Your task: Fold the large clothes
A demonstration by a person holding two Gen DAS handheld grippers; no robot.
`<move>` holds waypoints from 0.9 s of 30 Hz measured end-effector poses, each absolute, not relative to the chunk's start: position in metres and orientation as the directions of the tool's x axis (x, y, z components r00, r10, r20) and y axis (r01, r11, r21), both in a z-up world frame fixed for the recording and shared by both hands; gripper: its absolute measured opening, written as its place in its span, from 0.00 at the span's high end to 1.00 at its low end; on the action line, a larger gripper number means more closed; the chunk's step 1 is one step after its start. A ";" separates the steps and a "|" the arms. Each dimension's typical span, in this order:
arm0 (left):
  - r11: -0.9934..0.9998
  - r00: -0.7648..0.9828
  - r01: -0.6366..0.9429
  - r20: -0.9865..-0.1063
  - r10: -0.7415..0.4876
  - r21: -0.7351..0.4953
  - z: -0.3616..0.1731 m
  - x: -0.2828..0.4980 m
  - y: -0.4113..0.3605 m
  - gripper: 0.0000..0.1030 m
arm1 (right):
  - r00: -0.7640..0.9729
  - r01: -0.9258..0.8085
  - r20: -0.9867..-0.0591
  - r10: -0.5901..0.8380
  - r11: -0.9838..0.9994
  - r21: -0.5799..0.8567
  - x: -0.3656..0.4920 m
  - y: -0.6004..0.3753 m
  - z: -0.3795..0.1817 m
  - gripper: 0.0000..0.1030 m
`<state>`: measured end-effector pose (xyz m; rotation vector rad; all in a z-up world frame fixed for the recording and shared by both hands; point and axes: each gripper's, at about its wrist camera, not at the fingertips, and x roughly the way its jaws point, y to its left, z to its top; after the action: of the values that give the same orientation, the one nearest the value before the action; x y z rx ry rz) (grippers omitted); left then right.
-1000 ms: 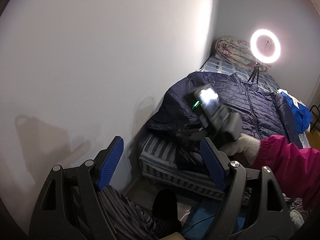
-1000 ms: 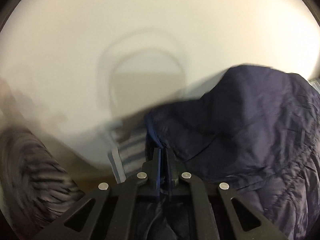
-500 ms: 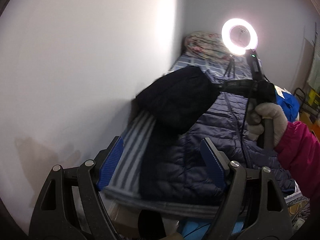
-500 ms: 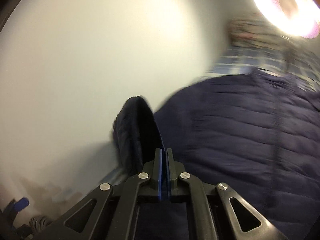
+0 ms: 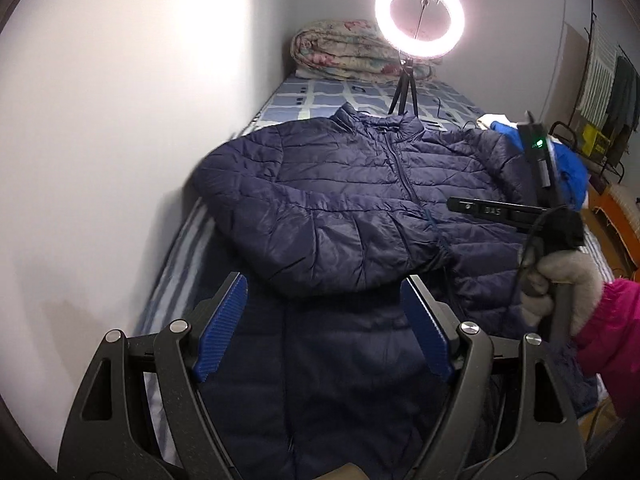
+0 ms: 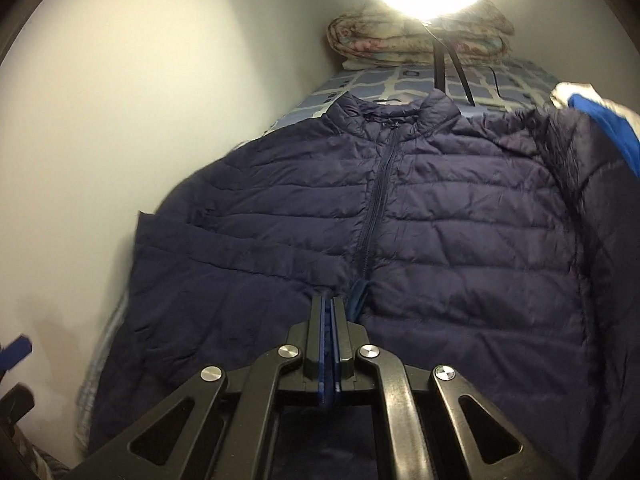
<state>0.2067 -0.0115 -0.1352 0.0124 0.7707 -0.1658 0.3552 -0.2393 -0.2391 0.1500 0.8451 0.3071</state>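
While the navy puffer jacket (image 5: 360, 200) is spread front-up across the bed (image 5: 180, 256), zip closed and collar towards the far end, the commentary is begun at the wall side. There, the jacket's sleeve (image 5: 328, 240) is seen laid diagonally over the chest, its cuff reaching about to the zip line. Low in the left wrist view, the left hand-held gripper (image 5: 324, 320) is held wide apart, nothing between its blue pads, poised just above the lower front panel. Further right, the right hand-held gripper (image 6: 330, 320) is shown pressed together, and a thin fold of navy fabric near the cuff appears to be pinched in it, though the blades hide the exact bite. At the far right, the other sleeve is left lying outward beside a blue garment (image 5: 568, 168); a ring light (image 5: 420, 20) and a rolled quilt (image 5: 352, 52) are seen beyond the collar.

As for handling, the jacket is judged light, soft and springy: the quilted filling can be expected to puff back after each fold, and the smooth shell looks slippery, so a shallow pinch may be lost. Firmer purchase is probably offered at cuffs, hem and shoulder seams, where the fabric is doubled and stitched, rather than on the padded panels.
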 end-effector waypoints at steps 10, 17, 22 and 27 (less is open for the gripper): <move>0.993 0.612 0.091 -0.783 -0.113 -0.072 -0.176 0.235 -0.008 0.21 | 0.440 -0.150 -0.788 0.431 0.900 0.408 0.409 -0.263 -0.282 0.33; 0.990 0.538 0.037 -0.832 -0.135 -0.137 -0.196 0.240 0.005 0.21 | 0.376 -0.182 -0.820 0.431 0.902 0.390 0.426 -0.229 -0.301 0.89; 0.992 0.554 0.050 -0.824 -0.121 -0.112 -0.192 0.235 0.001 0.21 | 0.539 -0.287 -0.783 0.310 0.942 0.176 0.417 -0.224 -0.249 0.95; 0.994 0.567 0.072 -0.818 -0.103 -0.076 -0.192 0.235 -0.007 0.21 | 0.663 -0.107 -0.736 0.134 0.991 0.084 0.428 -0.295 -0.227 0.95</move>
<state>0.2351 -0.0065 -0.1919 -0.0349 0.9630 -0.1034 0.4284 -0.2947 -0.2266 0.0342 0.8346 0.1365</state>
